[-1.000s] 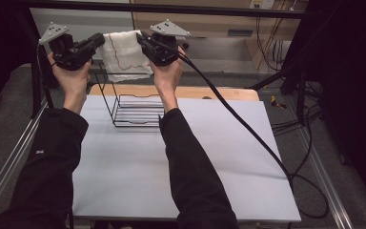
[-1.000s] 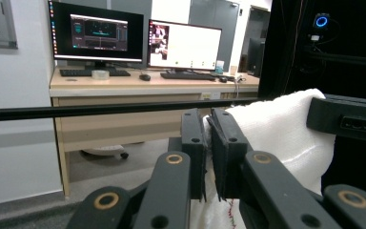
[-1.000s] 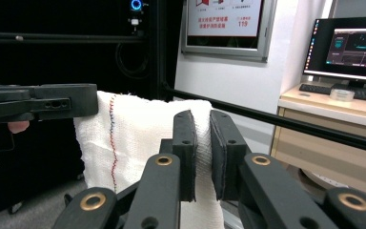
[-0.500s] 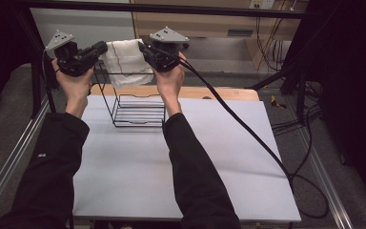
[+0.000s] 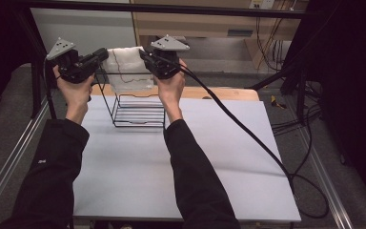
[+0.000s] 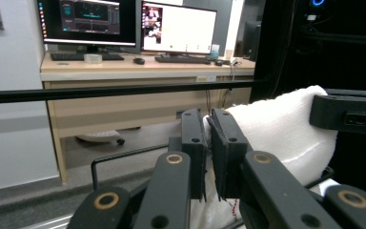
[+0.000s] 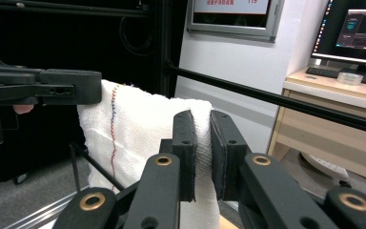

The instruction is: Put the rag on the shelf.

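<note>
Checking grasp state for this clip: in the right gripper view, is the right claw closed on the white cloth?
Yes: the right claw has its two black jaws pinching the white cloth between them.

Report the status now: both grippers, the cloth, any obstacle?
Left gripper and right gripper shut on white cloth. Cloth held spread above wire rack. Nothing in the way.
</note>
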